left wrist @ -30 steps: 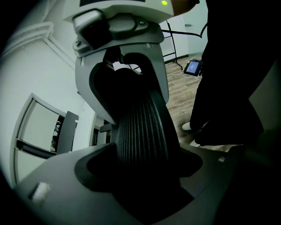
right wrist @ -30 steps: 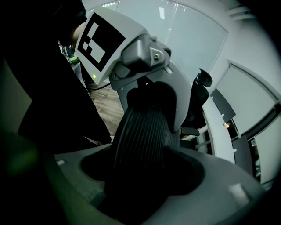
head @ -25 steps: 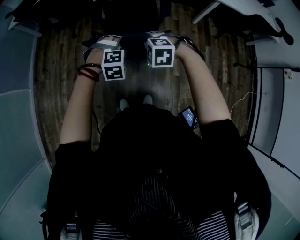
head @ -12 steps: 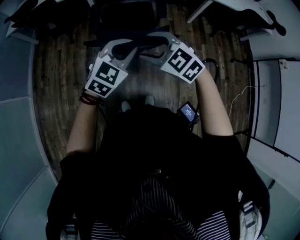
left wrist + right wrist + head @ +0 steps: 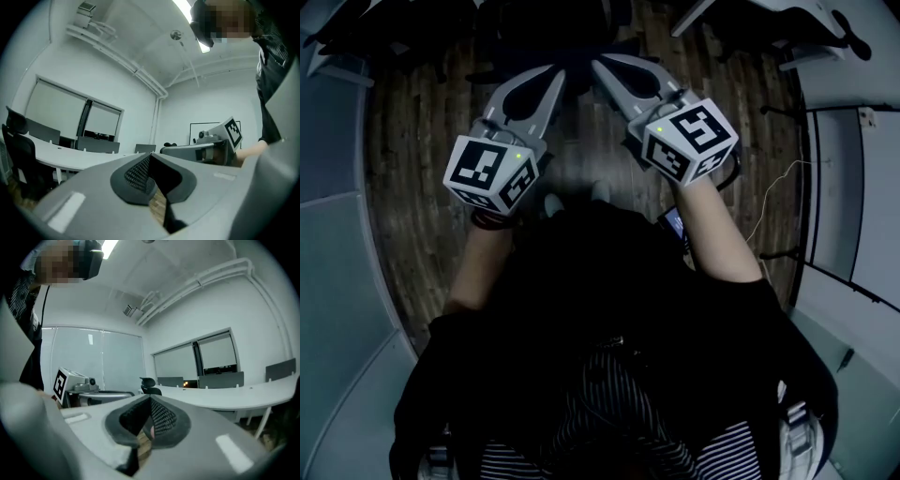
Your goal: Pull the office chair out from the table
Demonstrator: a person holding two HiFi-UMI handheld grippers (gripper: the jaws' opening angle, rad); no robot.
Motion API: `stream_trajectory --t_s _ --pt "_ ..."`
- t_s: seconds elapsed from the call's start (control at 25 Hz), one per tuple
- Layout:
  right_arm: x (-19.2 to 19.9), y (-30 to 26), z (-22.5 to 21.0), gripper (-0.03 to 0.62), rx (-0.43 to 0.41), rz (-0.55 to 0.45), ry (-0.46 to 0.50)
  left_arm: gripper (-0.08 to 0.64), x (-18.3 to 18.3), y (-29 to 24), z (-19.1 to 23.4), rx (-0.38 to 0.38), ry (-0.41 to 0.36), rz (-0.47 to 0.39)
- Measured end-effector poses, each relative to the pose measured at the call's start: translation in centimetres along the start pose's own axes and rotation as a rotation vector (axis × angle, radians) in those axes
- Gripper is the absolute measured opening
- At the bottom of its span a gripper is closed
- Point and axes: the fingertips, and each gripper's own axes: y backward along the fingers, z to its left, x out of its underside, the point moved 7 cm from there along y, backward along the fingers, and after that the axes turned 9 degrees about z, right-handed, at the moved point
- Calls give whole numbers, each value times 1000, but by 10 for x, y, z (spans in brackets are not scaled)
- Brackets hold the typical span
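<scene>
A dark office chair (image 5: 548, 28) stands at the top of the head view, mostly in shadow, beside a white table (image 5: 787, 17). My left gripper (image 5: 555, 75) and right gripper (image 5: 598, 66) are held up side by side in front of it, pointing level, and neither touches the chair. Both have just been closing, and their jaws now meet with nothing between them. The left gripper view shows its shut jaws (image 5: 150, 158) and the right gripper (image 5: 220, 140) alongside. The right gripper view shows its shut jaws (image 5: 150, 400) and the left gripper (image 5: 75, 383).
Long white tables (image 5: 234, 397) with grey screens run along the windows. A black chair (image 5: 149, 384) stands at the far end and another chair (image 5: 18, 150) at the left. Wooden floor (image 5: 422, 141) lies below, and a phone (image 5: 673, 221) hangs at the person's waist.
Both grippers rose toward the head camera and swung from pointing down to level. Their jaws stood open half a second ago and are now shut.
</scene>
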Motion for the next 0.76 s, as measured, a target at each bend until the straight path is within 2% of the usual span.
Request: stream_trajectory --t_s 0.12,0.48,0.6,0.76 --pt "3 -1 6 0 5 14 19 5 -2 3 -1 -7 -32 3" --pt "-4 3 5 0 14 8 44 5 -11 -1 -10 1 -60 -4" --pt "5 10 11 0 12 34 32 5 -3 7 -20 -7 -45 34" --pt "-3 2 8 0 5 50 38 5 -10 4 -8 -6 -46 22"
